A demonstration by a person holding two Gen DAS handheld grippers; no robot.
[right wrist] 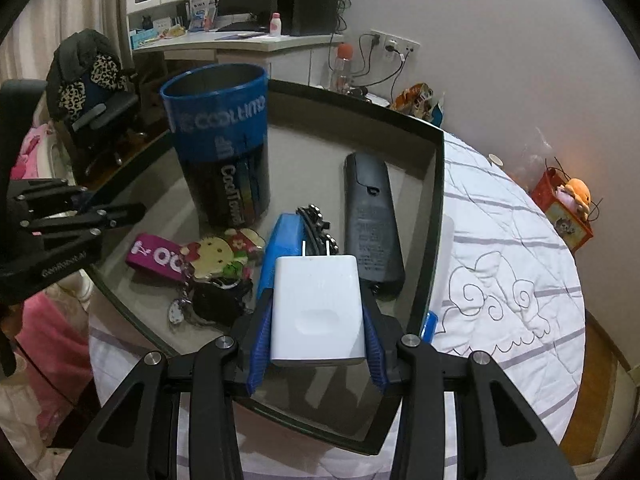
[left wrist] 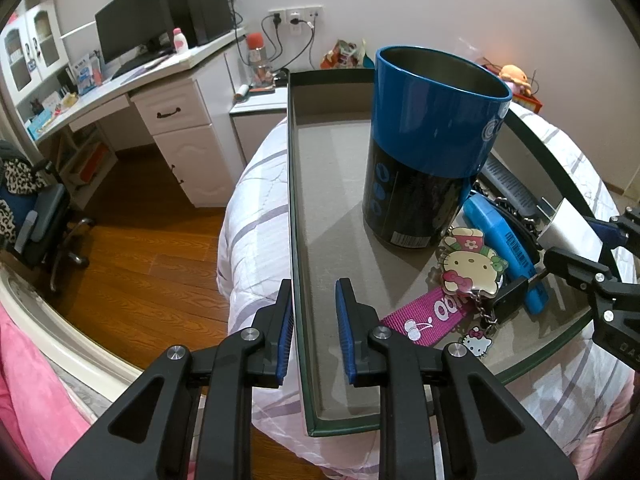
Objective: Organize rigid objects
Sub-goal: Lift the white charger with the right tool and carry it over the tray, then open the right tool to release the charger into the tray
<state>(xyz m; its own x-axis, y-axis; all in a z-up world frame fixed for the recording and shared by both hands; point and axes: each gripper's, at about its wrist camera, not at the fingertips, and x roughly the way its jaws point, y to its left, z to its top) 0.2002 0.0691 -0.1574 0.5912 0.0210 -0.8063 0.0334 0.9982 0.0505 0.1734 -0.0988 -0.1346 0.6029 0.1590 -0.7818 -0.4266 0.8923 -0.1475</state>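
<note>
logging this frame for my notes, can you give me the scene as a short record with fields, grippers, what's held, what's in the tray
setting: dark-rimmed tray on a quilted bed
left gripper: open, holding nothing, straddling the tray's left wall
right gripper: shut on the white charger, prongs pointing forward, above the tray
upright in tray: blue can, open top
lying in tray: grey remote, blue flat box, Hello Kitty keychain, magenta strap
contact: the keychain overlaps the strap

Both wrist views close, facing across shared tray (left wrist: 298, 216) from opposite sides.
</note>
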